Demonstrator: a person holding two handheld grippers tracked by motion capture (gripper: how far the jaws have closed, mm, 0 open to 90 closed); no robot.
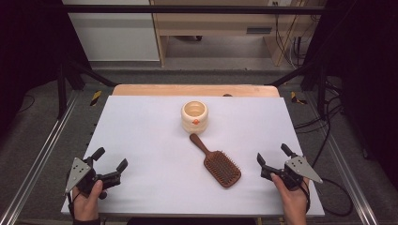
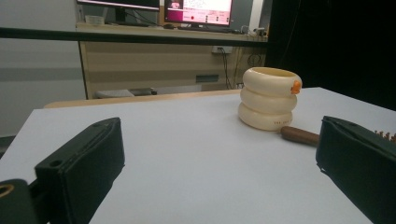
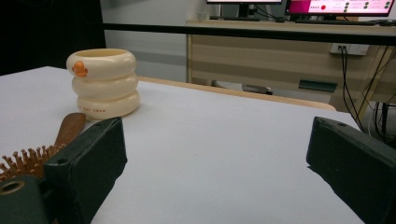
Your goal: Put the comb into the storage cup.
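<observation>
A cream ribbed cup (image 1: 194, 116) with a small orange mark stands upright near the middle of the white table (image 1: 141, 126). Just in front of it lies a brown wooden hairbrush (image 1: 217, 162), bristles up, handle toward the cup. My left gripper (image 1: 110, 159) rests open at the front left, nothing between its jaws. At the front right my right gripper (image 1: 273, 155) is open too, a short way right of the brush head. The left gripper view has the cup (image 2: 269, 98) and brush handle (image 2: 300, 135) ahead right. The right gripper view has the cup (image 3: 103, 83) and brush (image 3: 44, 151) at left.
The table's far edge is a bare wooden strip (image 1: 195, 90). Black frame bars (image 1: 75, 70) and metal rails (image 1: 42, 154) flank the table. A wooden desk (image 3: 289, 51) with monitors stands behind, cables (image 1: 324, 117) trailing at the right.
</observation>
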